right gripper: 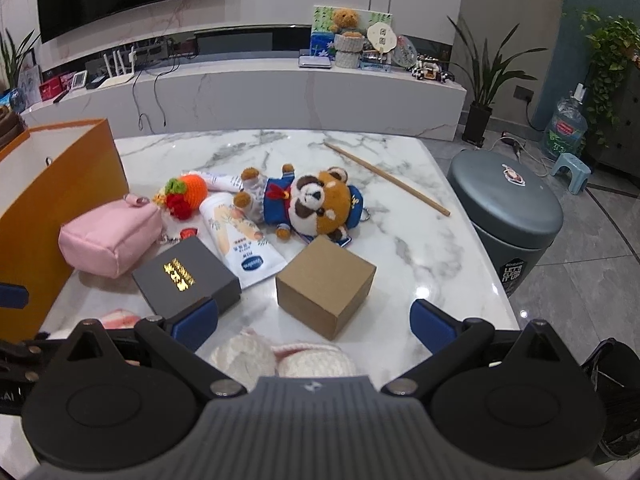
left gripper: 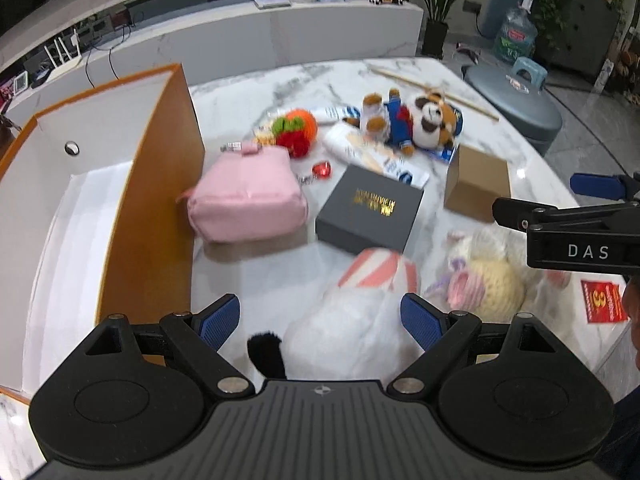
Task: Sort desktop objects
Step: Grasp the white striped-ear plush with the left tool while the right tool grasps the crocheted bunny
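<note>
- Marble table (right gripper: 400, 248) fills the frame centre, cluttered, with an orange storage box (left gripper: 152, 184) at the left edge.
- My left gripper (left gripper: 320, 320), jaws wide and empty, hangs over a blurred white plush (left gripper: 352, 336) at lower centre.
- My right gripper (right gripper: 314, 320) is spread open too, holding nothing, brown cardboard box (right gripper: 326, 286) just ahead.
- Pink pouch (right gripper: 110, 236) and black gift box (right gripper: 186, 278) lie centre-left.

Black left gripper (left gripper: 320, 320) with ribbed blue fingers (left gripper: 220, 320), silver screws.
</note>
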`<state>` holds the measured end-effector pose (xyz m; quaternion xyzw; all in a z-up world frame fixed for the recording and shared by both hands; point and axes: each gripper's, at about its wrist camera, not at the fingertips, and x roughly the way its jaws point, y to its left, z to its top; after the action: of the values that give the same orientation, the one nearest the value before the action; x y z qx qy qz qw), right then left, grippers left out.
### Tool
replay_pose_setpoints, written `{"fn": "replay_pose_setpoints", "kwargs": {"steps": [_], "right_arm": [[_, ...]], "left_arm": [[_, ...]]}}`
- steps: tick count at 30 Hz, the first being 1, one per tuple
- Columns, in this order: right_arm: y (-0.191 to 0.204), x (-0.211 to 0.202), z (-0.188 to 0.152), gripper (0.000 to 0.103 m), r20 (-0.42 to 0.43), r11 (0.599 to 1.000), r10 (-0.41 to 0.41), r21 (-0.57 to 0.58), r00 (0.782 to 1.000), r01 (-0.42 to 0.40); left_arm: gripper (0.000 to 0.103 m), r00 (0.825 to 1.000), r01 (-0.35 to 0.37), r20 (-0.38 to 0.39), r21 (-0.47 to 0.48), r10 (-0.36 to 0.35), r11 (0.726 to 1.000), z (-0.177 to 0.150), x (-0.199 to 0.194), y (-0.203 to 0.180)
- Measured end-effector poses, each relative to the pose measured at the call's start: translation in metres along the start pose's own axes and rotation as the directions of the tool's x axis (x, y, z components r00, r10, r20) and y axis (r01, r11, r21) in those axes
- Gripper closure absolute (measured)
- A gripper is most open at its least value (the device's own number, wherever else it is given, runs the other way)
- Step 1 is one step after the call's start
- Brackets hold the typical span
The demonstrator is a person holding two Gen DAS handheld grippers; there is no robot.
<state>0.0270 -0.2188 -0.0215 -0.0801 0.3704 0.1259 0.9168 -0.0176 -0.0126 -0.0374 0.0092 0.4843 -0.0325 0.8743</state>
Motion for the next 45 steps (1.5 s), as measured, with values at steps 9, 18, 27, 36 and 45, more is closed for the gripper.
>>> {"fn": "replay_pose_setpoints", "kwargs": {"steps": [9,18,27,36,45], "right_arm": [[0.018,0.021,-0.022,0.001,-0.091,0.992,0.093,-0.073,0.991,-0.100],[0.018,0.023,-0.026,0.001,-0.109,0.988,0.114,-0.093,0.987,-0.124],[0.018,0.026,-0.027,0.001,-0.129,0.989,0.115,-0.083,0.985,-0.126],[0.018,0.030,-0.029,0.001,-0.147,0.988,0.119,-0.076,0.982,-0.131],[0.019,0.038,-0.033,0.001,-0.184,0.987,0.128,-0.067,0.975,-0.143]], "left_arm": [[0.000,0.997,0.076,-0.010,0.029,-0.076,0.997,-0.010,0.002,-0.002],[0.000,0.997,0.073,-0.039,0.088,-0.070,0.993,-0.018,0.020,-0.013],[0.000,0.996,0.057,-0.071,0.056,-0.053,0.997,-0.020,0.035,-0.009],[0.000,0.994,0.065,-0.087,0.040,-0.062,0.997,-0.023,0.047,-0.007],[0.000,0.995,0.062,-0.087,0.074,-0.055,0.995,-0.029,0.050,-0.011]]}}
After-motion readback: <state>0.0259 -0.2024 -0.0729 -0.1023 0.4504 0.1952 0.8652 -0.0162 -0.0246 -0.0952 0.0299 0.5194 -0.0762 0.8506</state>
